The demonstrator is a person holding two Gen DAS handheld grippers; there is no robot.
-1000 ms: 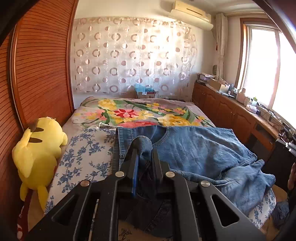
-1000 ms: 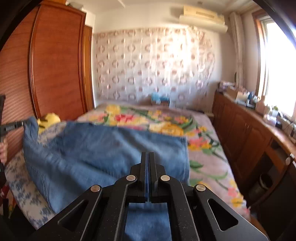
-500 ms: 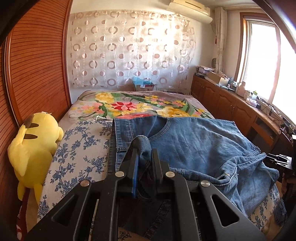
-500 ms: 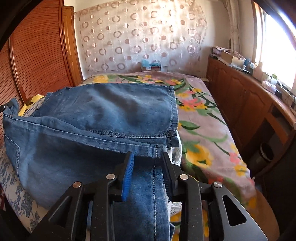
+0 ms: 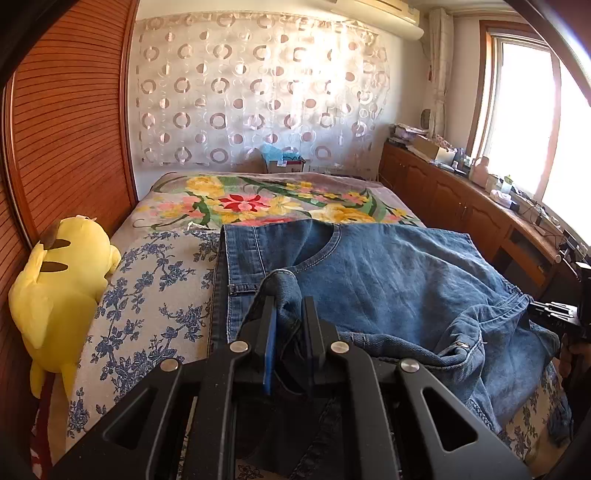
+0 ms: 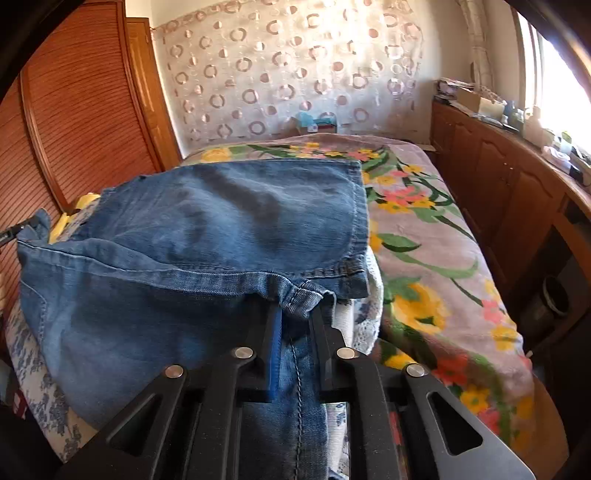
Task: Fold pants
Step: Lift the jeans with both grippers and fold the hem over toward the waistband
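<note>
Blue denim jeans (image 5: 388, 280) lie across the near end of the bed (image 5: 280, 184), on the blue-flower sheet (image 5: 147, 295), partly folded: one layer doubled over the other, top layer flat with its hem edge toward the floral blanket (image 6: 424, 229). In the right wrist view the upper layer's stitched hem runs across the middle and ends at a bunched corner

Left gripper (image 5: 288, 310): jaws nearly together, clamped on a bunched fold of the jeans; denim rises in a small hump above the fingertips and hangs down between the fingers. The blue pad of one finger shows against the cloth

Right gripper (image 6: 295, 314): jaws closing, with the bunched hem corner of the jeans between them; fabric sits at and over the tips, pads look to be pressing on it. In the left wrist view the right gripper is only a dark shape at the far right edge, by the loose end of the jeans

The two grip points sit at opposite ends of the same garment, well apart

Around it: yellow plush toy (image 5: 59, 280) against the wooden slatted wardrobe (image 5: 66, 140), on the left side of the bed, beside the sheet, apart from the jeans. Circle-pattern curtain (image 5: 258, 92) on the far wall. Wooden cabinet run (image 5: 461, 206) under the window (image 5: 517, 118), top cluttered with small items too small to identify. Air conditioner unit (image 5: 388, 14) above the curtain
</note>
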